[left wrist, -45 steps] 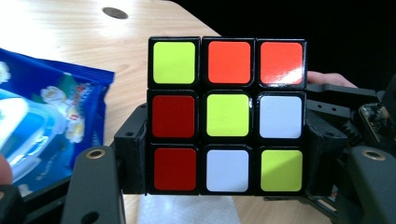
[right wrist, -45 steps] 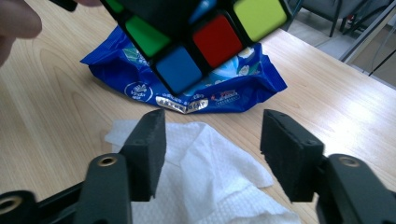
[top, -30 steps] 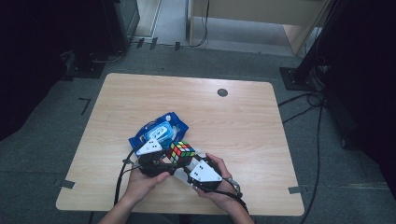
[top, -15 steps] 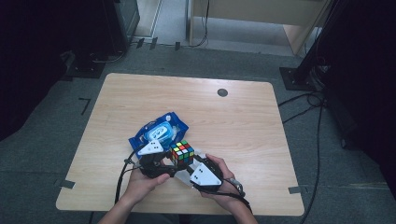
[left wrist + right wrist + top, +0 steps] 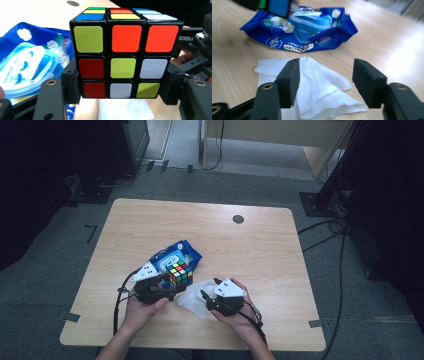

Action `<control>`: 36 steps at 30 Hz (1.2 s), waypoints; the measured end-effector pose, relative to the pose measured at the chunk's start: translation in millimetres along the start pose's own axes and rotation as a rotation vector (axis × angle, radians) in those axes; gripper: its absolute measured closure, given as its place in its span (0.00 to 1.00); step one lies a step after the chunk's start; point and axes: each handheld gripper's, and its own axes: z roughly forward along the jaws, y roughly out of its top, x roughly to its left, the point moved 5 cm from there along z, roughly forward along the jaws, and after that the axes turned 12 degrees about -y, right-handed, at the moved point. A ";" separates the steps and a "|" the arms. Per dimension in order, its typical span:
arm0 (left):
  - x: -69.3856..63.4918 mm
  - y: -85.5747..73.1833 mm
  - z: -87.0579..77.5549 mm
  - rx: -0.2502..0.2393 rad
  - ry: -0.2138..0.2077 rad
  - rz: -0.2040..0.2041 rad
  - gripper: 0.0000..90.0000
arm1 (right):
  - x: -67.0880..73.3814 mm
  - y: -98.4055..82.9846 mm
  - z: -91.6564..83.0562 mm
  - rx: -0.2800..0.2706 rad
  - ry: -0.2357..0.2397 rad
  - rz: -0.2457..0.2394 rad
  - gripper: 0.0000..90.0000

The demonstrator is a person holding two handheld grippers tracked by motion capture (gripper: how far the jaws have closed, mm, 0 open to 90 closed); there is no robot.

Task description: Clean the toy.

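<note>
Currently I hold the cube in the left gripper; the right gripper has just been opening.

Left gripper [image 5: 167, 282] clamps the puzzle cube [image 5: 180, 272] above the blue wipes pack [image 5: 187, 251]. Right gripper [image 5: 206, 292]: jaws spread, touching nothing, over the white wipe [image 5: 192, 299] lying flat on the table [image 5: 260, 250].

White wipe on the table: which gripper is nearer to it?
Right. The right gripper hangs over the white wipe, jaws open astride it, not pinching. The left gripper sits beside the wipe's left edge, shut on the Rubik's cube.
</note>
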 end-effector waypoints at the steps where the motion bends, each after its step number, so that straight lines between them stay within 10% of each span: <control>1: 0.5 -0.9 0.4 0.002 0.011 0.003 0.38 | 0.9 -0.1 2.7 0.013 -0.003 0.027 0.42; 4: 0.5 -2.4 0.6 -0.003 0.030 0.015 0.38 | 13.1 -3.3 17.1 0.078 0.015 0.112 0.39; 12: -1.9 -2.7 -1.9 -0.024 0.065 0.069 0.38 | 37.6 -19.4 39.7 0.188 0.007 0.043 0.44; 22: -6.9 -6.4 2.8 0.017 0.088 0.145 0.38 | 9.3 -24.7 33.4 0.202 -0.007 0.118 0.98; 31: -14.5 -16.0 17.6 0.081 0.096 0.223 0.38 | -22.6 23.0 -15.6 -0.116 0.014 0.209 0.99; 36: -27.1 -22.7 30.5 0.124 0.081 0.287 0.38 | -19.8 39.8 -26.3 -0.171 0.043 0.206 0.98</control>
